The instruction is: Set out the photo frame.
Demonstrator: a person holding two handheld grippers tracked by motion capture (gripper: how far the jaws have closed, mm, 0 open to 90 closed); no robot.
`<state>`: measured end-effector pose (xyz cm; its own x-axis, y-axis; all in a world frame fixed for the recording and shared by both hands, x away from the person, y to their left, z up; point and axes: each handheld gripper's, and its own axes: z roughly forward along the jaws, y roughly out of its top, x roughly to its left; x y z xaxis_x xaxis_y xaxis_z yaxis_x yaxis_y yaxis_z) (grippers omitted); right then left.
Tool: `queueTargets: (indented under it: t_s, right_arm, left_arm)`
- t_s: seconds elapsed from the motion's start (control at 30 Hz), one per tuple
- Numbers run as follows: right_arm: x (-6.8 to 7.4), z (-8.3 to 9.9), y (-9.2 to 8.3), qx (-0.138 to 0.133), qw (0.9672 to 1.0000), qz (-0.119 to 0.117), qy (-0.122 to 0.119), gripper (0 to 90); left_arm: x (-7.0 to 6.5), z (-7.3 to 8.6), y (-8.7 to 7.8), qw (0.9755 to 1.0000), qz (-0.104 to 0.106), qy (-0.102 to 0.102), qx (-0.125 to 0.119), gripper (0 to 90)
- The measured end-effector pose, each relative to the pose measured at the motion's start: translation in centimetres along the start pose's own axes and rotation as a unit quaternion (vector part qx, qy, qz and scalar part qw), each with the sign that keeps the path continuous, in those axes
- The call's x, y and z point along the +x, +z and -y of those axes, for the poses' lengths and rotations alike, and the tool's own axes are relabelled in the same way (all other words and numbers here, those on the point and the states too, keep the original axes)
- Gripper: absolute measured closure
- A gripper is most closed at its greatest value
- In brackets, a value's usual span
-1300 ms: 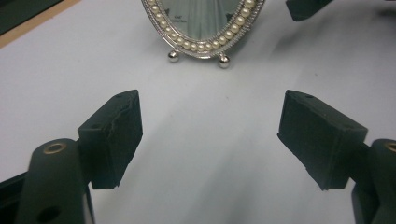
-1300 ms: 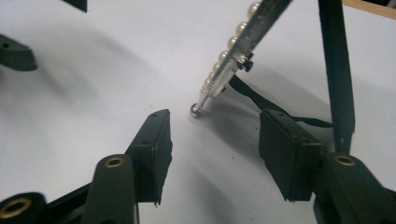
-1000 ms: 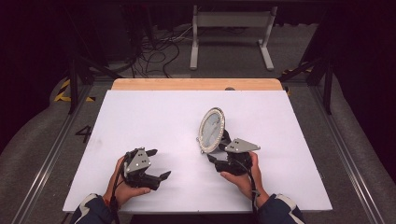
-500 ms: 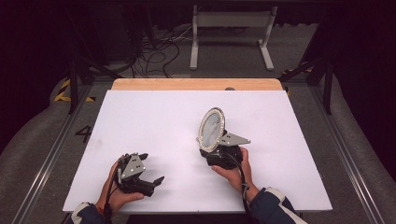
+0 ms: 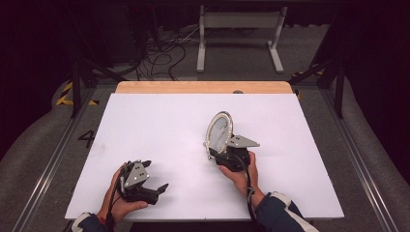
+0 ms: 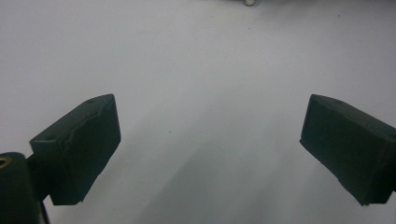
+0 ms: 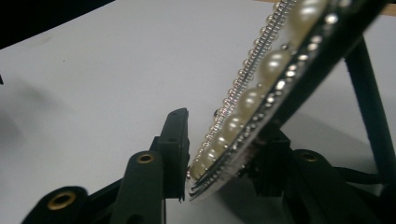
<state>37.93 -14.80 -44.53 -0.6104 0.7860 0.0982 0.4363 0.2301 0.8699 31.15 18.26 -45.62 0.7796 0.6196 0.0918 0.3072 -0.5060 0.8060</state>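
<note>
Now the right tool has just been closing its jaws onto the lower rim of the pearl-edged mirror, which stands tilted mid-worktop. Well apart, the left tool rests with jaws spread, empty.

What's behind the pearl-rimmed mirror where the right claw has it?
Behind the mirror a black strut slants down to the white table, with the right claw's far pad against the back. The back face itself is hidden.
</note>
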Motion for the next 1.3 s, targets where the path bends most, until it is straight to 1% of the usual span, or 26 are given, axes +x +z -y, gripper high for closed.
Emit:
queueTargets:
  t_s: [0.07,0.27,0.5,0.53,0.6,0.63,0.7,0.83,0.87,0.9,0.97,1.07,1.13,1.2,1.3]
  right_arm:
    - [-0.1,0.0,-0.1,-0.001,1.0,-0.002,0.004,64.7]
    - [-0.3,0.0,-0.3,0.003,0.9999,-0.009,0.003,65.8]
    - [-0.8,0.2,-1.0,0.014,0.9996,-0.025,-0.001,68.8]
    - [-0.8,0.3,-1.2,0.015,0.9995,-0.029,0.002,69.8]
    - [-1.0,0.5,-1.7,0.021,0.9991,-0.037,0.005,72.0]
    - [-1.0,0.5,-1.7,0.021,0.9991,-0.037,0.005,72.0]
    - [-1.2,0.5,-2.2,0.026,0.9986,-0.045,-0.002,73.2]
    - [-1.1,0.6,-2.3,0.026,0.9987,-0.042,-0.005,73.3]
    - [-1.1,0.7,-2.4,0.025,0.9988,-0.041,-0.005,73.2]
    - [-1.1,0.7,-2.4,0.025,0.9989,-0.04,-0.007,73.0]
    - [-1.0,0.7,-2.4,0.024,0.9989,-0.039,-0.011,72.4]
    - [-1.0,0.7,-2.2,0.025,0.999,-0.036,-0.012,66.6]
    - [-1.1,0.7,-2.1,0.026,0.999,-0.035,-0.011,64.4]
    - [-1.1,0.7,-1.9,0.028,0.9989,-0.036,-0.011,64.5]
    - [-1.1,0.7,-1.6,0.029,0.9983,-0.047,-0.016,71.6]
  left_arm:
    - [0.0,0.0,0.1,1.0,0.001,0.003,0.001,5.7]
    - [0.0,-0.2,0.2,1.0,0.002,0.004,0.001,5.9]
    - [0.1,-0.8,1.1,0.9999,0.015,0.008,0.0,6.0]
    - [0.1,-0.9,1.3,0.9997,0.018,0.013,0.002,6.1]
    - [0.0,-1.2,1.7,0.9996,0.023,0.019,0.004,6.1]
    - [0.0,-1.2,1.7,0.9996,0.023,0.019,0.004,6.1]
    - [0.0,-1.5,2.1,0.9993,0.03,0.022,0.003,6.2]
    - [0.0,-1.6,2.3,0.9991,0.034,0.027,0.005,6.2]
    - [0.0,-1.7,2.4,0.9991,0.035,0.024,0.003,6.2]
    - [0.1,-1.8,2.4,0.999,0.035,0.028,0.004,6.3]
    - [0.1,-1.8,2.4,0.999,0.036,0.027,0.002,6.3]
    - [0.0,-1.9,2.3,0.999,0.036,0.027,0.001,6.3]
    - [0.1,-1.9,2.3,0.9989,0.037,0.028,-0.001,6.4]
    - [0.1,-1.8,2.3,0.9989,0.038,0.026,-0.003,6.4]
    - [0.2,-1.7,2.2,0.999,0.037,0.024,-0.004,6.5]
